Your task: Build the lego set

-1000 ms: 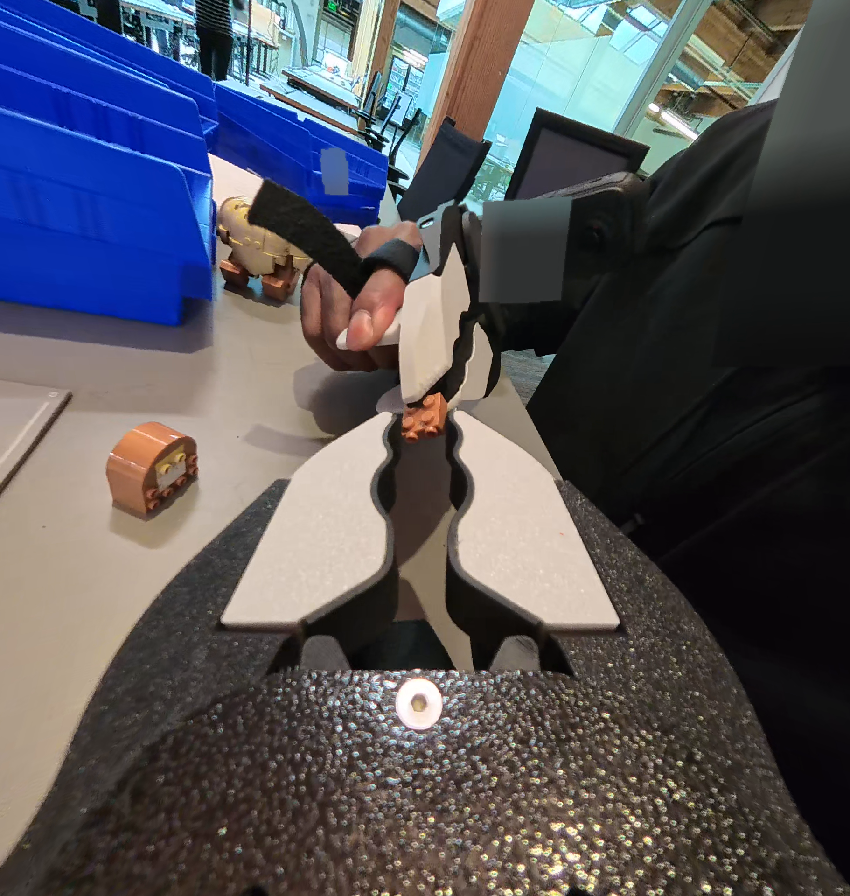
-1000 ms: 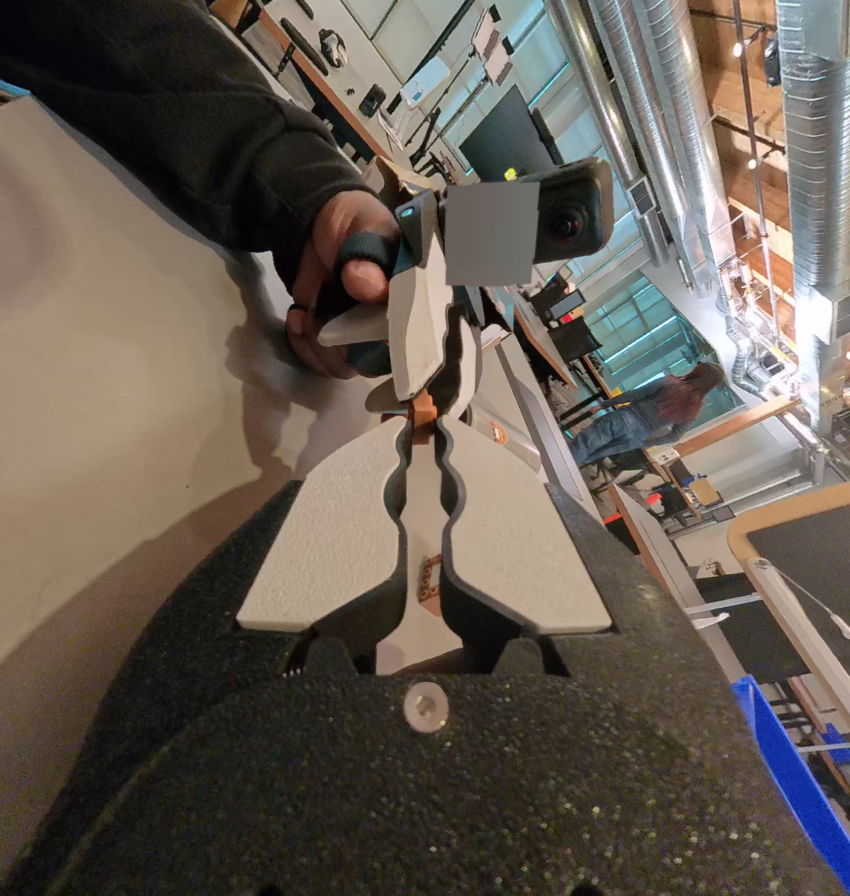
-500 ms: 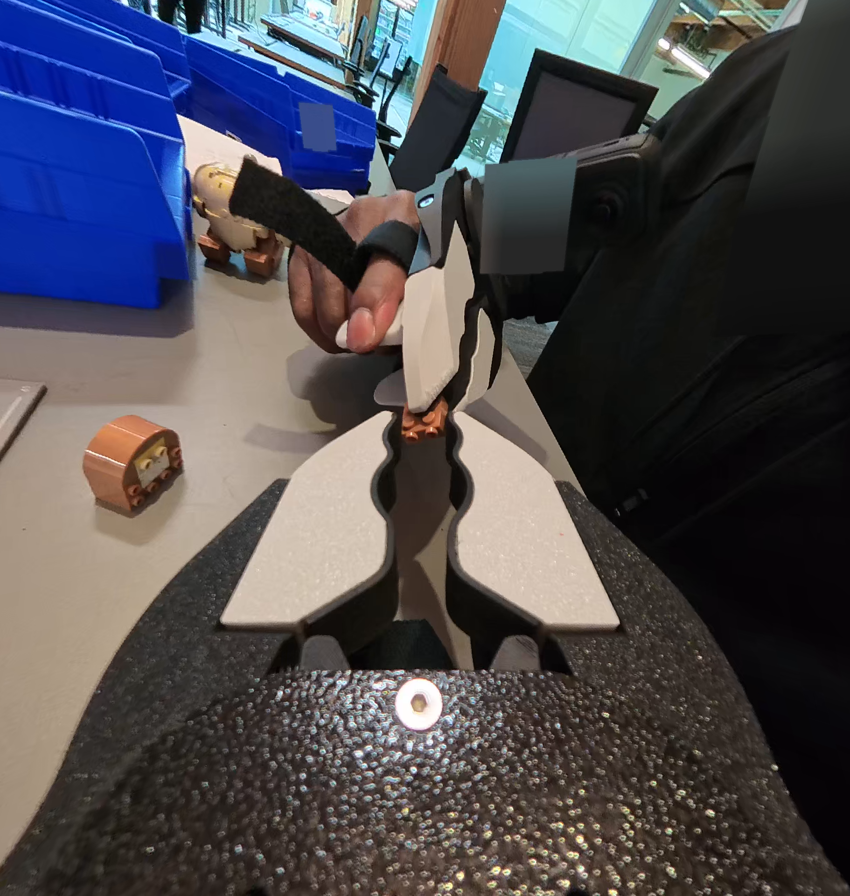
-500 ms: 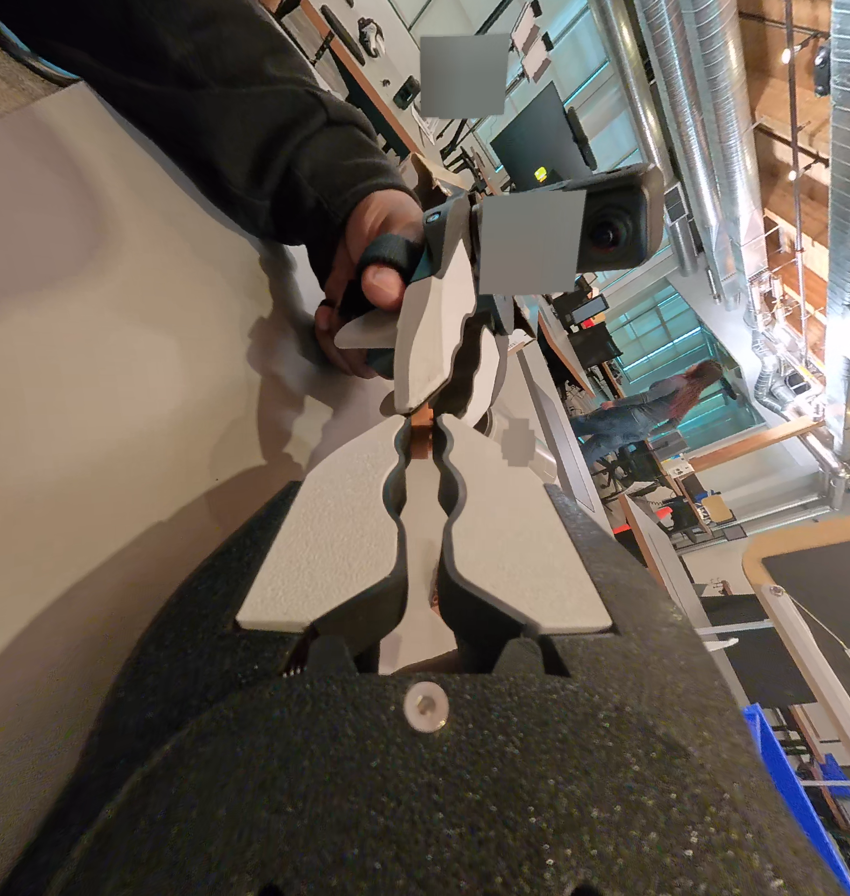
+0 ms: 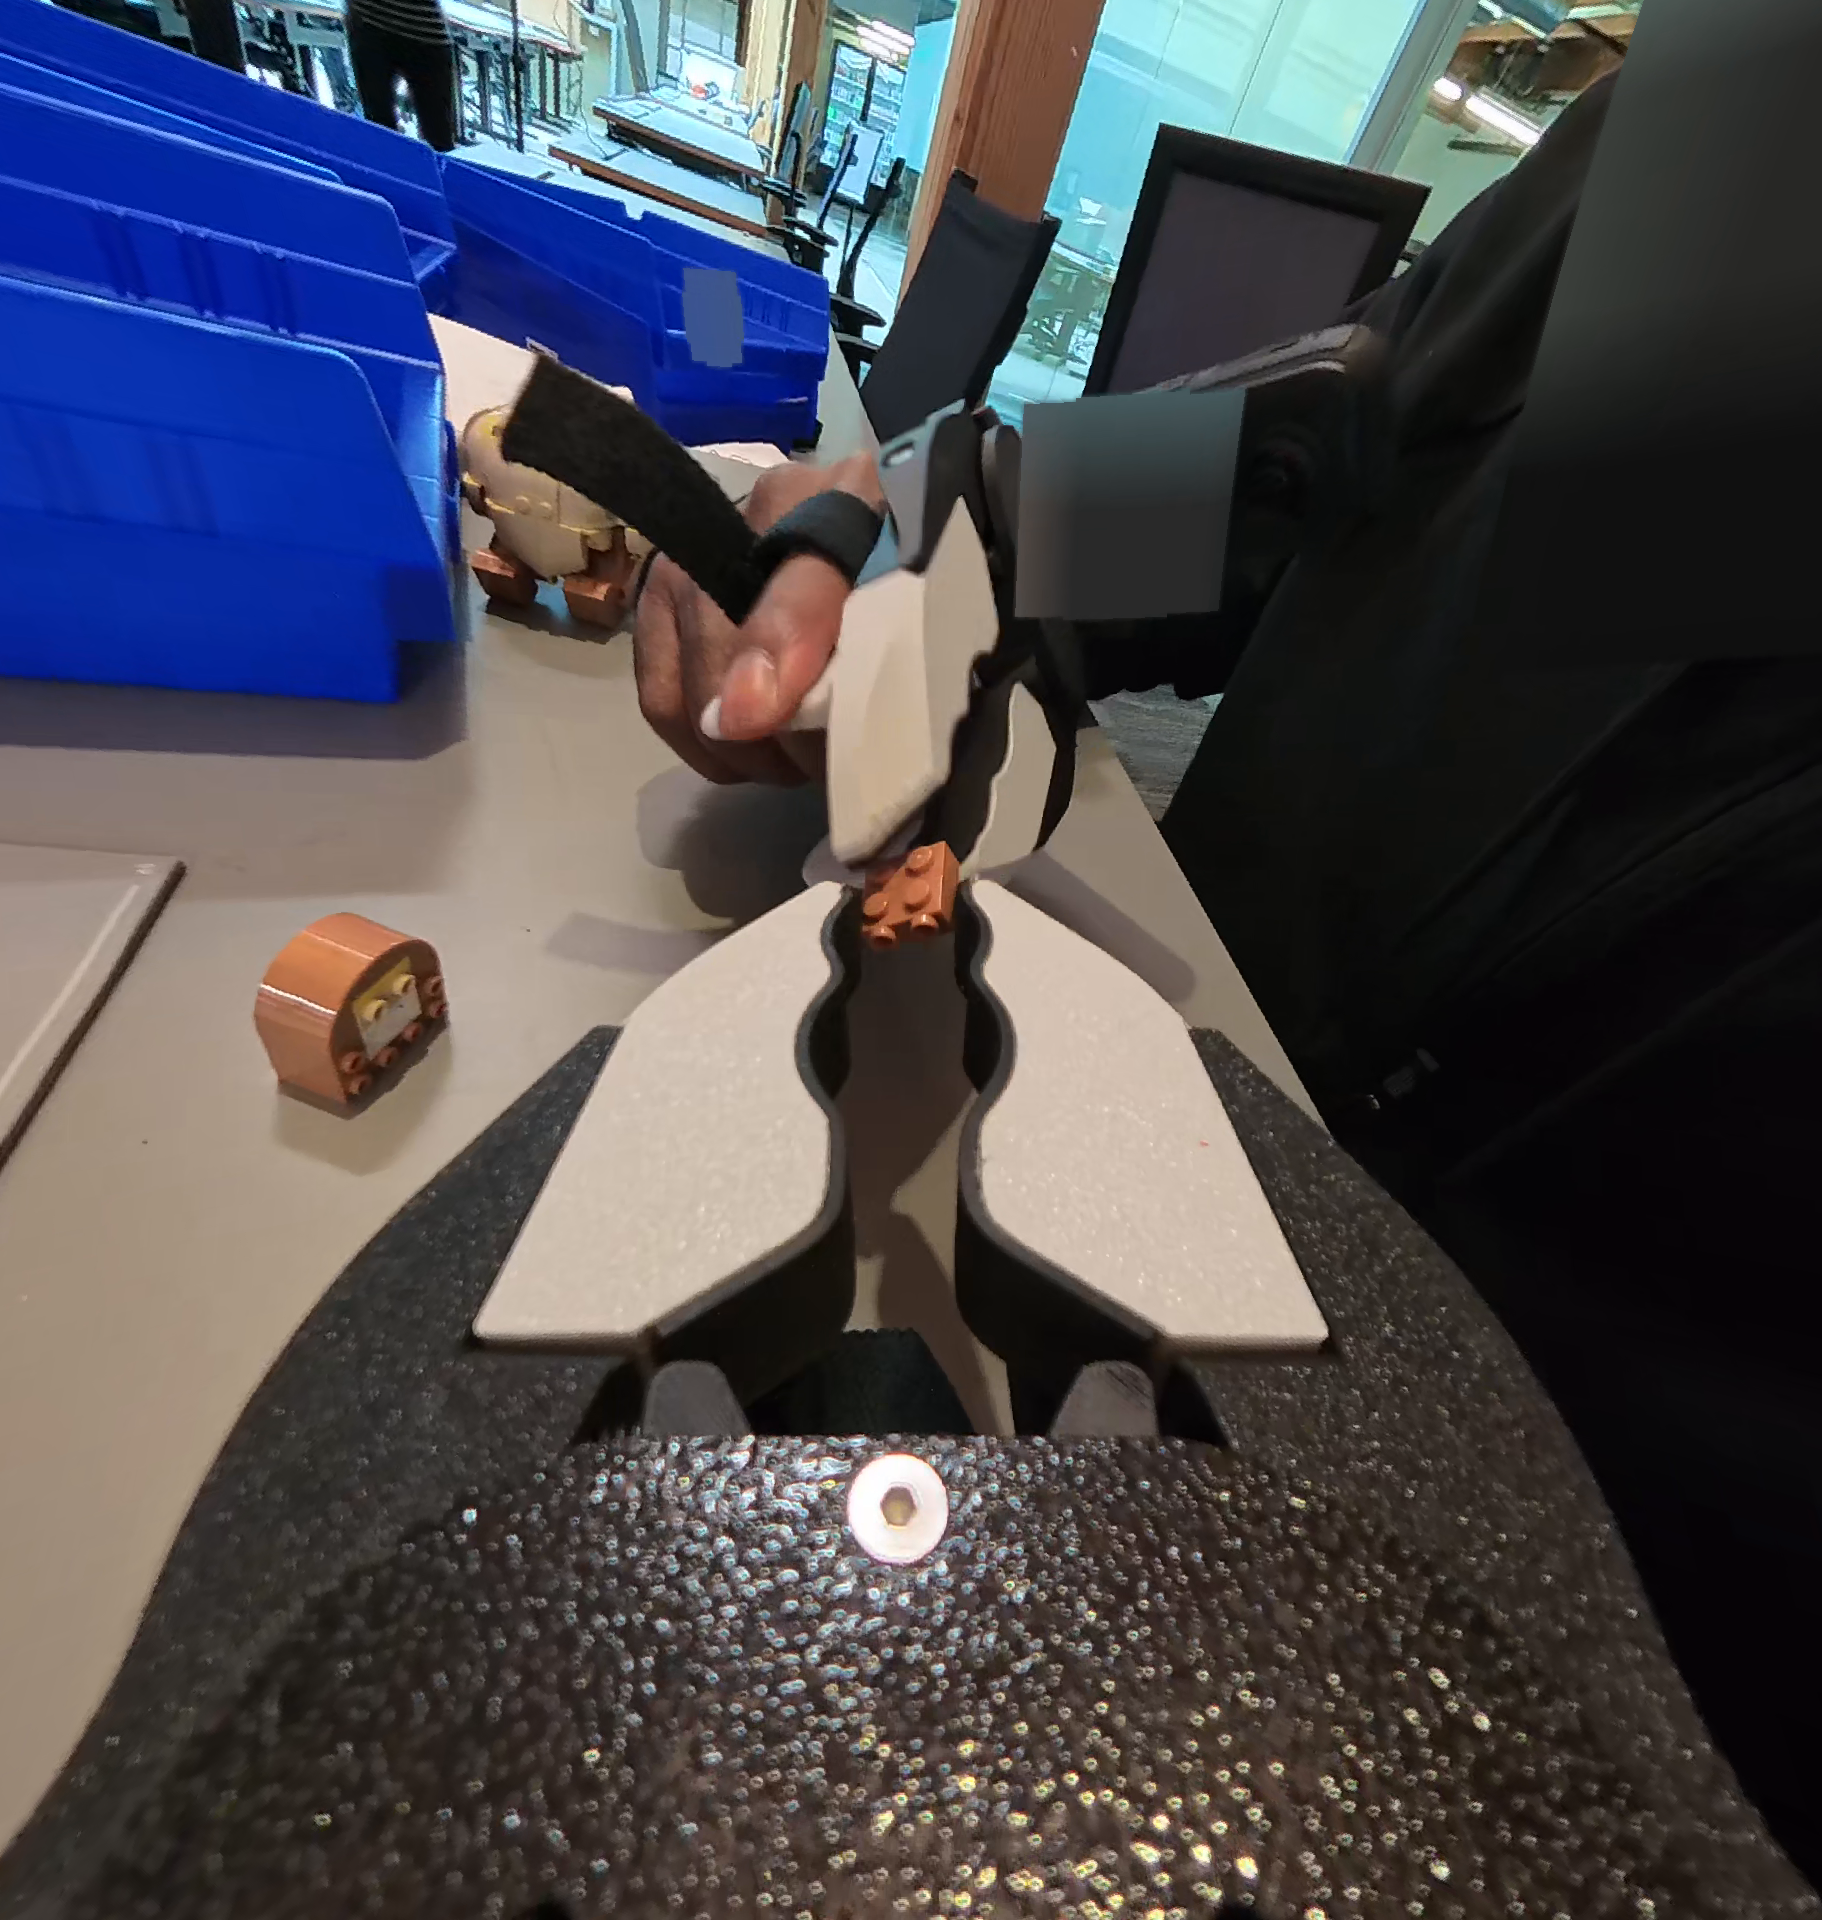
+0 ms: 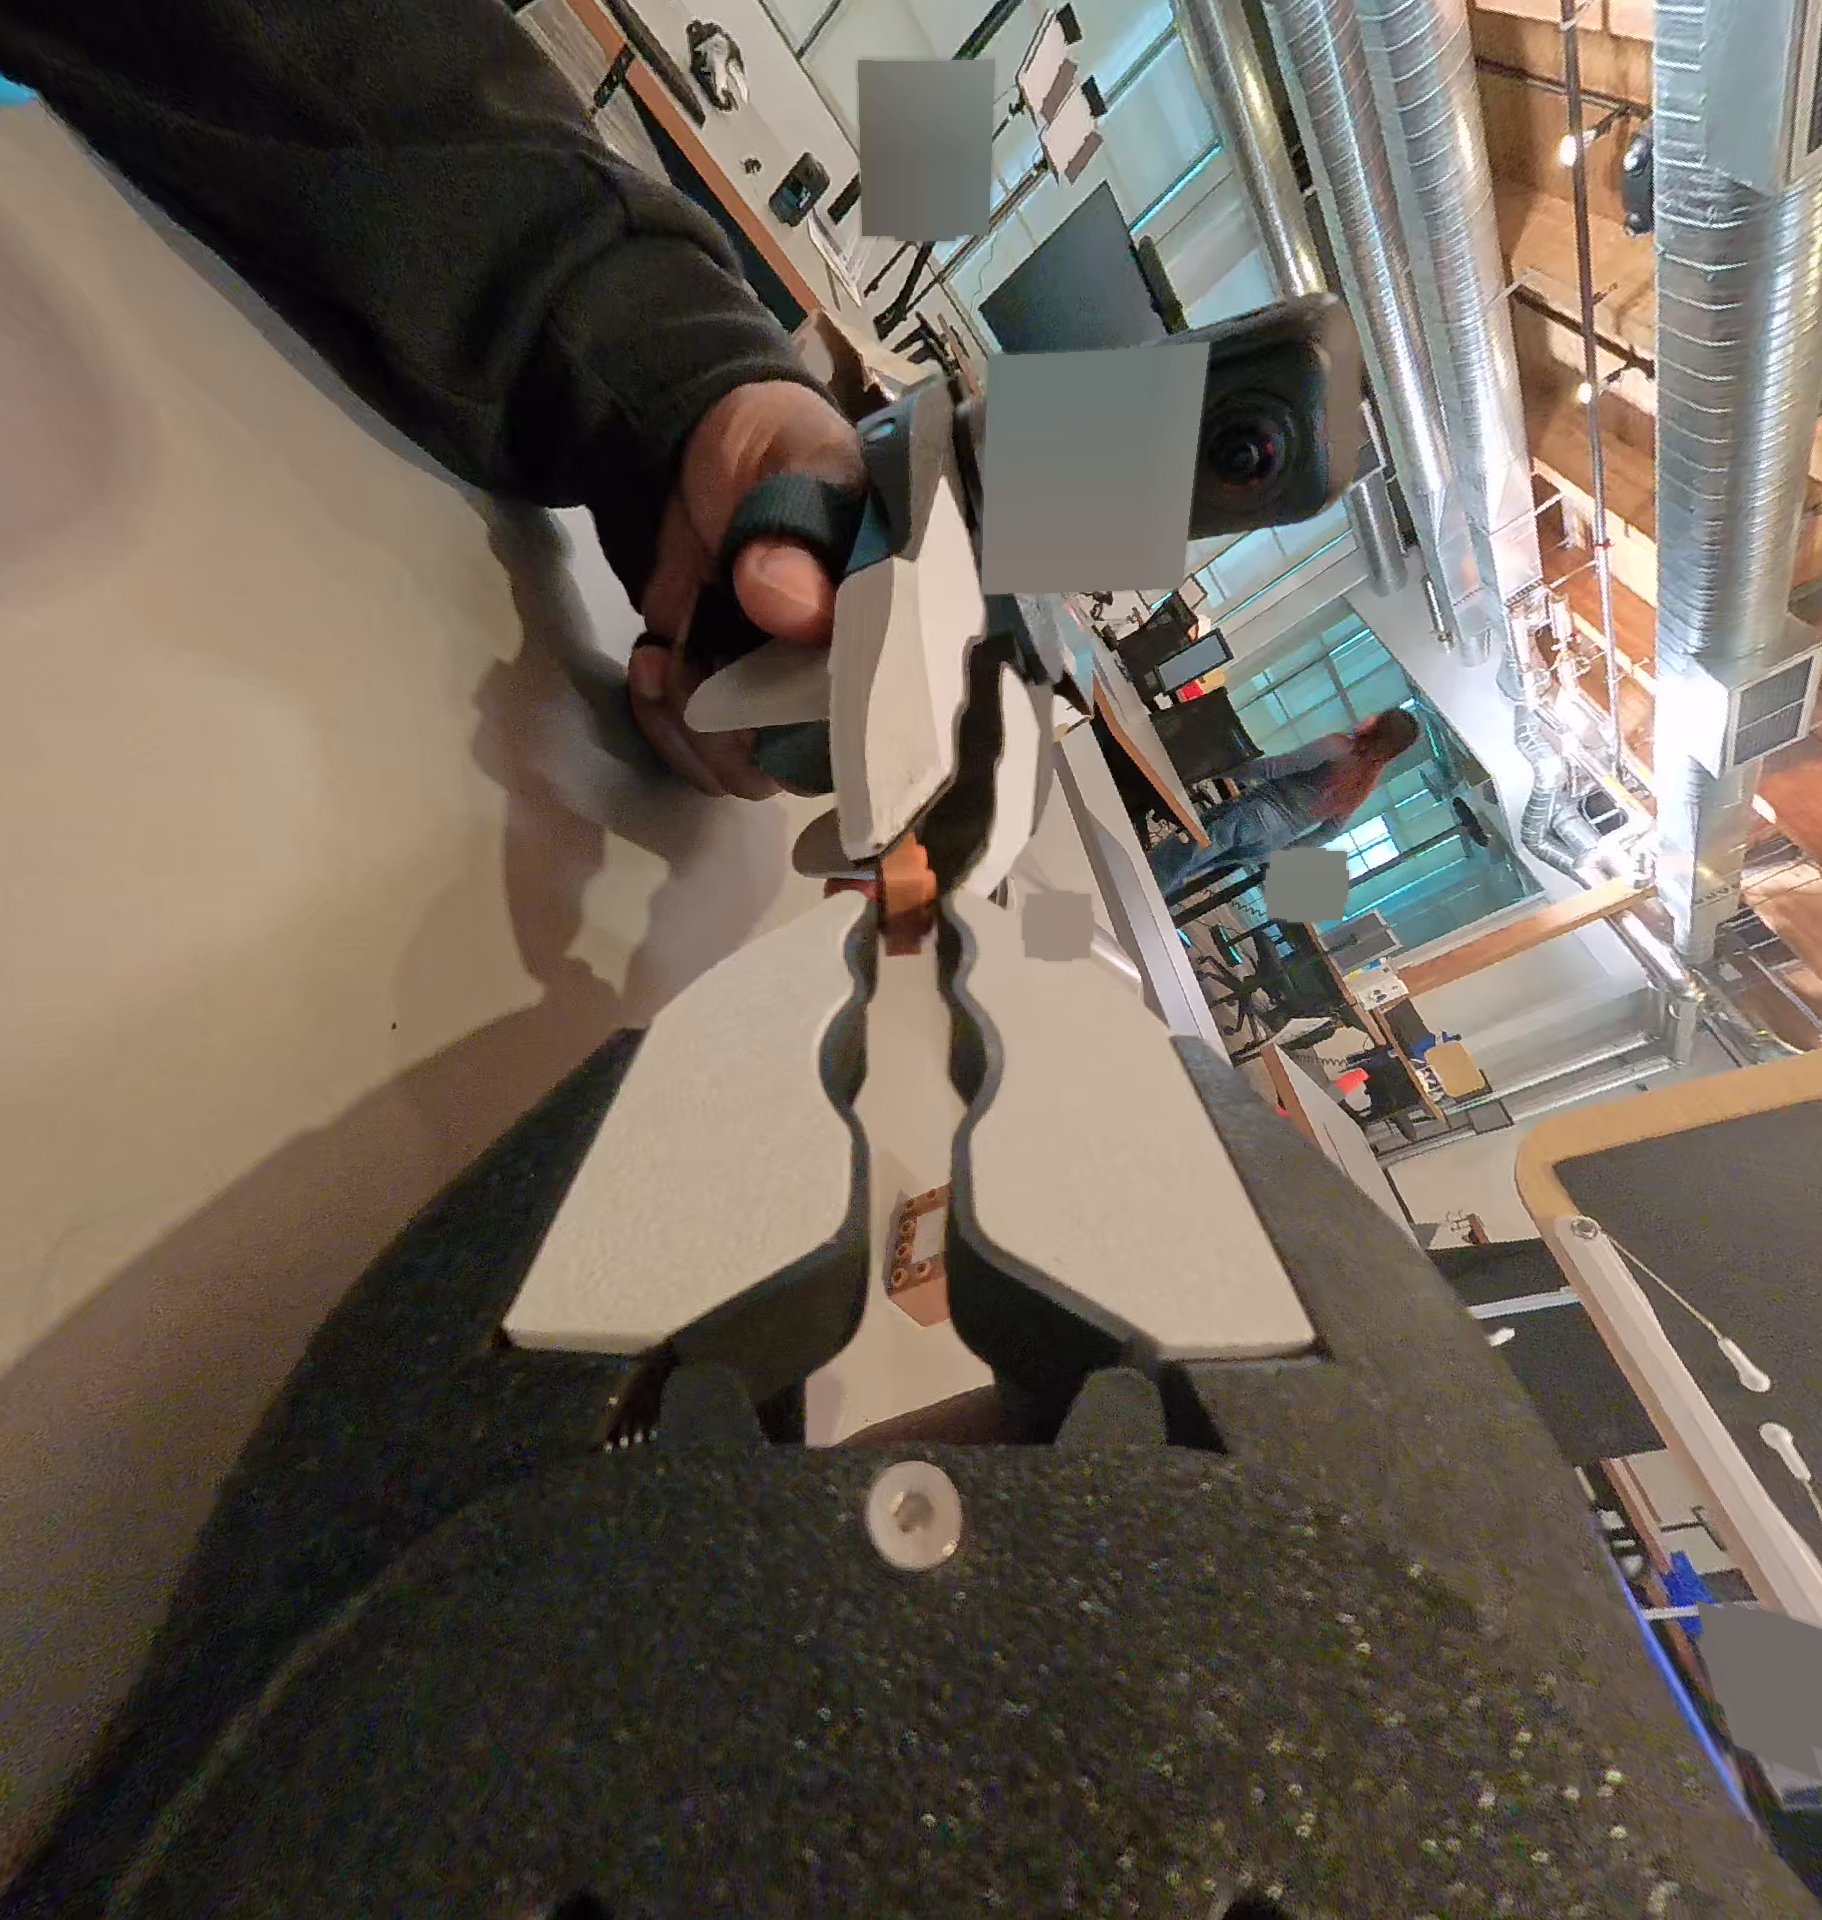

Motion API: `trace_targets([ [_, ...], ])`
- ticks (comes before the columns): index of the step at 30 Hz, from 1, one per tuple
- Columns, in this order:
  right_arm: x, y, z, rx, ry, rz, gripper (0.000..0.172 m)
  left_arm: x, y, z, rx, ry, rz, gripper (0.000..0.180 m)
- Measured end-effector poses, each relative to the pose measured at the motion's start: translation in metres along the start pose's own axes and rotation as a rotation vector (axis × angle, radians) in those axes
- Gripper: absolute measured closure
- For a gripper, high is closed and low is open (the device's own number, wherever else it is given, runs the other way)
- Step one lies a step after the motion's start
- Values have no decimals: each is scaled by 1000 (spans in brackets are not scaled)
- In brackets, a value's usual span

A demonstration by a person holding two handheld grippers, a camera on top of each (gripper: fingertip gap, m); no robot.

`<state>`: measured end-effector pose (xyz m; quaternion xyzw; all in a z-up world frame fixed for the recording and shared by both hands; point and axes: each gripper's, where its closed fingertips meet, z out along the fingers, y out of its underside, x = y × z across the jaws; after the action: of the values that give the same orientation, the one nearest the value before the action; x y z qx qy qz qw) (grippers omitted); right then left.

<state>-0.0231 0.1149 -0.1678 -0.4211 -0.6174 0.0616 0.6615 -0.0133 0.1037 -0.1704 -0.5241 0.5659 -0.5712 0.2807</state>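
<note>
Two hand-held grippers meet tip to tip over the grey counter, both on one small brown studded plastic brick (image 5: 909,896).

The left gripper (image 5: 907,920) has its jaws narrowly parted and closed on the brick's two sides, studs facing its camera. The right gripper (image 6: 902,914) comes in from the opposite side, its jaws nearly together and pinching the same brick at its far end. The brick sits straight ahead of both, off the counter surface, near the counter's right edge. A rounded brown brick assembly (image 5: 351,1006) lies on the counter to the left, nearer the left gripper; a tan brick figure (image 5: 533,509) stands by the blue plastic bins (image 5: 180,457) along the far edge.
</note>
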Motion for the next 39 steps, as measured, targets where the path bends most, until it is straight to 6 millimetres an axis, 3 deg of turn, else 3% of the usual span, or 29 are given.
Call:
trace_targets([
  [13, -1, 5, 3, -37, 2, -18, 163, -4, 2, -2, -18, -42, 51, 163],
  [15, -3, 13, 4, -73, -14, 8, 143, -11, 3, -4, -30, -95, 84, 164],
  [20, 1, 29, 1, -113, -95, 278, 143, -40, 19, -14, -193, -316, 246, 164],
  [24, 8, 43, 1, -138, -115, 485, 146, -45, 40, -10, -332, -344, 305, 164],
  [33, 17, 47, 0, -137, -110, 594, 151, -48, 66, -6, -506, -347, 334, 163],
  [39, 22, 49, -2, -123, -111, 658, 152, -48, 67, -7, -513, -347, 330, 163],
])
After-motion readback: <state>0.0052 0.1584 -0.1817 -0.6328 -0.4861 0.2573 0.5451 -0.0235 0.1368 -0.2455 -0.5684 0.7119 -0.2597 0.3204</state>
